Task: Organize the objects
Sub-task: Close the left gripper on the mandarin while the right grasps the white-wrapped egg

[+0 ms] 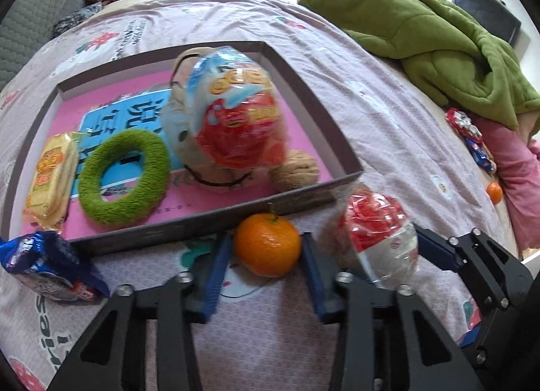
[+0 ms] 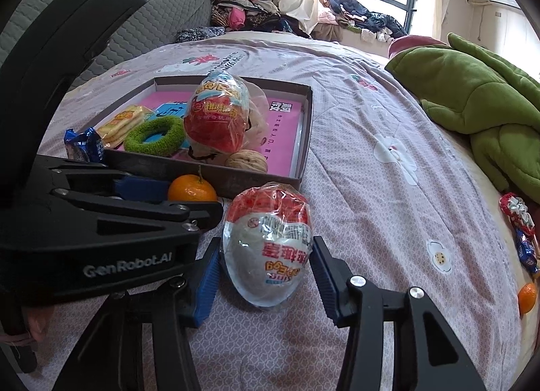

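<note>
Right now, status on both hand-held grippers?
Left hand-held gripper open around tangerine. Right hand-held gripper open around wrapped egg. Box wall directly ahead.

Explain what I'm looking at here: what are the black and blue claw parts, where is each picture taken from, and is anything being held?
These are two hand-held grippers, each with a fisheye camera looking along its fingers. In the left wrist view, the left gripper is open around a tangerine lying on the bedspread, beside a shallow box. In the right wrist view, the right gripper is open around a wrapped toy egg; the pads look slightly apart from it, so nothing is lifted yet. The box holds a second egg, a green ring, a cracker pack and a walnut. A blue snack packet lies outside.
</note>
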`<state>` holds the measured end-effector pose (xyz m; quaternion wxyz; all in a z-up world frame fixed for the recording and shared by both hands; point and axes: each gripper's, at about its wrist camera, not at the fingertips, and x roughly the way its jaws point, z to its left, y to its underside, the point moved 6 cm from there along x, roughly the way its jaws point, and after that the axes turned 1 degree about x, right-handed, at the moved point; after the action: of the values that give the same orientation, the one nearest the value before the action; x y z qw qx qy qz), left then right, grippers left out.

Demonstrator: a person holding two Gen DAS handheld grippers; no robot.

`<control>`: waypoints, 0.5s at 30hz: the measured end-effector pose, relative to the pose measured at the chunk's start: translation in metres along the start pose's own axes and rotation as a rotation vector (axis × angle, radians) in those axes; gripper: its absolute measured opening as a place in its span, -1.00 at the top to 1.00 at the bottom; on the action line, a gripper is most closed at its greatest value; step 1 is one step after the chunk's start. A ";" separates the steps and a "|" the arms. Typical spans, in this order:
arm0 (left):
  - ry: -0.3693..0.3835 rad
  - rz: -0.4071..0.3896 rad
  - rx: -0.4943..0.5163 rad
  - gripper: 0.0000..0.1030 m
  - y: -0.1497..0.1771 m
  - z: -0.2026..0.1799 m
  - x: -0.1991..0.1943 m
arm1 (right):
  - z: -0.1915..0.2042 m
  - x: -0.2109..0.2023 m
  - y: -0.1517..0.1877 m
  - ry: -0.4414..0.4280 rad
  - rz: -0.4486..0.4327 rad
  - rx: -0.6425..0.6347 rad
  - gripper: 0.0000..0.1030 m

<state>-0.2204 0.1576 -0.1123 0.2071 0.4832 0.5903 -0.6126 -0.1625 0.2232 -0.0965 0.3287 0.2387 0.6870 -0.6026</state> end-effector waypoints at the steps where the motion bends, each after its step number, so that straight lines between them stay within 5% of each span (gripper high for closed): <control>1: -0.010 -0.002 0.005 0.24 0.000 -0.001 0.000 | 0.000 0.000 0.001 -0.003 0.001 0.004 0.01; 15: -0.046 -0.040 -0.002 0.24 0.003 0.009 -0.024 | 0.000 -0.011 0.001 -0.025 -0.011 0.021 0.00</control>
<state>-0.2102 0.1413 -0.0958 0.2089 0.4566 0.5957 -0.6269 -0.1548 0.2242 -0.0890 0.3313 0.2306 0.6777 -0.6146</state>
